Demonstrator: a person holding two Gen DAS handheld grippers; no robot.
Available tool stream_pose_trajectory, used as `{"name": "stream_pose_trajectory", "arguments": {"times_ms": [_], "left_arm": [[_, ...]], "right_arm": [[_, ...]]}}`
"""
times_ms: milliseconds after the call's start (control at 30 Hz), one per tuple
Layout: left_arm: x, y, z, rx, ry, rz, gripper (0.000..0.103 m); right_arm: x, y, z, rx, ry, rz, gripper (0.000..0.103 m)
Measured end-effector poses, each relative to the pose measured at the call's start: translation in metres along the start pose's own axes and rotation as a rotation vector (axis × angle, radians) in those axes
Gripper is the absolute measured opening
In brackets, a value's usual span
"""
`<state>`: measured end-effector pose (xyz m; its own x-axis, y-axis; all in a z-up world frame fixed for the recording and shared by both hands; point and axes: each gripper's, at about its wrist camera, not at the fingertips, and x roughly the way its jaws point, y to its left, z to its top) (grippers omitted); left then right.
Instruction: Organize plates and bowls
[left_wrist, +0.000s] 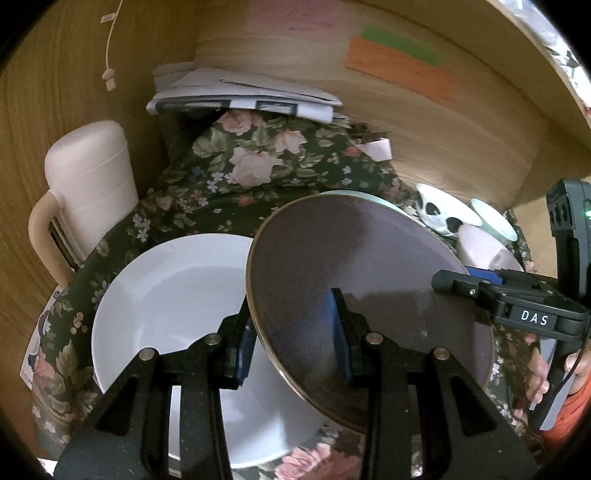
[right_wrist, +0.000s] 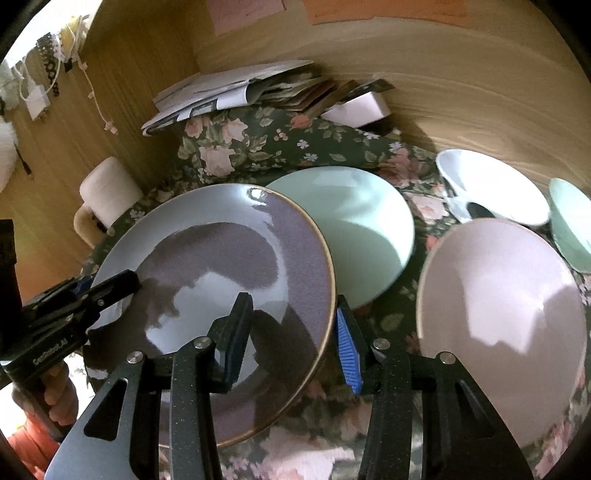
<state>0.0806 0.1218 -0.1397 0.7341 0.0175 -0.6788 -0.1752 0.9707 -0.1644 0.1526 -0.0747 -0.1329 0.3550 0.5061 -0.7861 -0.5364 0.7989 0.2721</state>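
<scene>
Purple plate (left_wrist: 362, 280) pinched by both my grippers, left gripper (left_wrist: 295, 343) and right gripper (right_wrist: 291, 339), 1 rim each, held above white plate (left_wrist: 173, 295). Green plate (right_wrist: 354, 229), 3 bowls wait unstacked. Most sorting left.

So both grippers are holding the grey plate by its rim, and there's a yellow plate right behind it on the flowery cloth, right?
Nearly. Both the left gripper and the right gripper do grip the grey plate by its rim, but the plate behind it on the flowery cloth is mint green, not yellow. The right wrist view shows its colour clearly.
</scene>
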Motion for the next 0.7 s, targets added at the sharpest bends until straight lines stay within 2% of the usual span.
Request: {"name": "stream_pose_trajectory", "arguments": {"times_ms": [300,700], "left_arm": [[-0.013,-0.023,-0.014,0.013,-0.019,-0.041,0.036],[-0.019,-0.046,-0.035,0.033,0.015,-0.089,0.036]], "right_arm": [[-0.031,-0.012,-0.020,0.014,-0.022,-0.011,0.040],[-0.052,-0.025,-0.050,0.063,-0.017,-0.038,0.040]]}}
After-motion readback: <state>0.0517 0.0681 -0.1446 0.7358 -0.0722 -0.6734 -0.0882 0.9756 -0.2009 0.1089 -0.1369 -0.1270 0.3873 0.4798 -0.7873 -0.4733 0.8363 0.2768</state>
